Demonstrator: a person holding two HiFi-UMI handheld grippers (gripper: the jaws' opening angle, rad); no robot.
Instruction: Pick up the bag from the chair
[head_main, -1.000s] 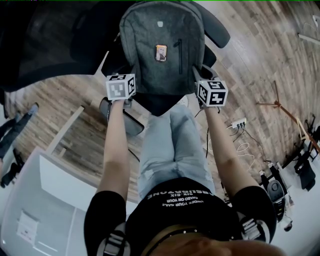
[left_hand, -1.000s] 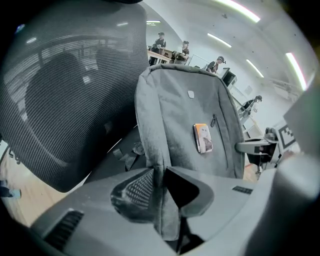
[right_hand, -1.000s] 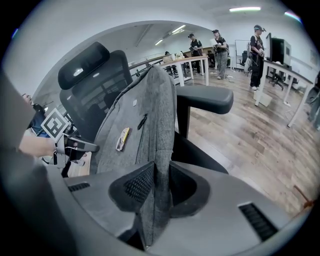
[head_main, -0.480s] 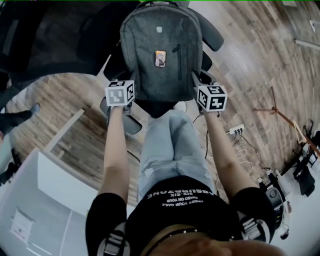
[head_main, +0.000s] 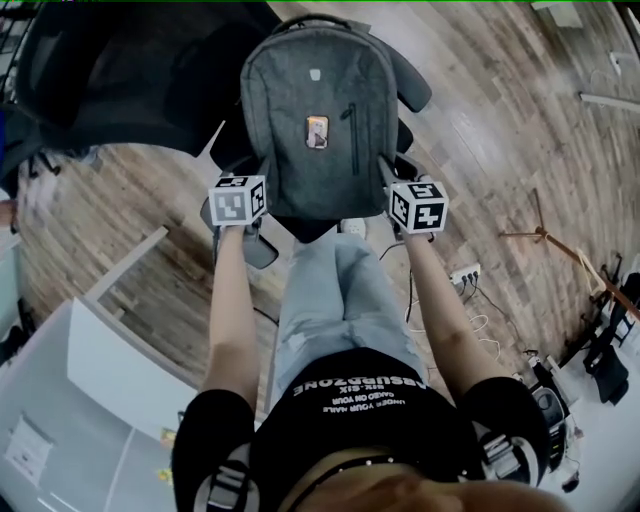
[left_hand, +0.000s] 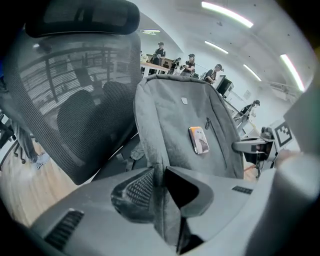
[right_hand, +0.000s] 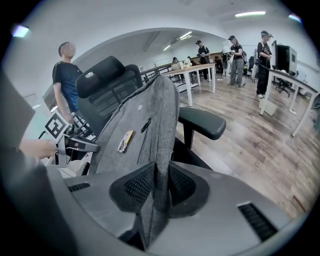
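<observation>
At the bag's lower side edges, the left gripper (left_hand: 161, 192) and right gripper (right_hand: 155, 187) each clamp a fold of grey fabric: two grippers, one bag (head_main: 318, 110), upright on one chair (right_hand: 200, 122). Grasp looks made; next, I judge, an even lift clear of the armrests

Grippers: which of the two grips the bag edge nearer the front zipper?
The right gripper: the zipper runs right of the bag's patch, toward it. The left gripper pinches the opposite edge.
</observation>
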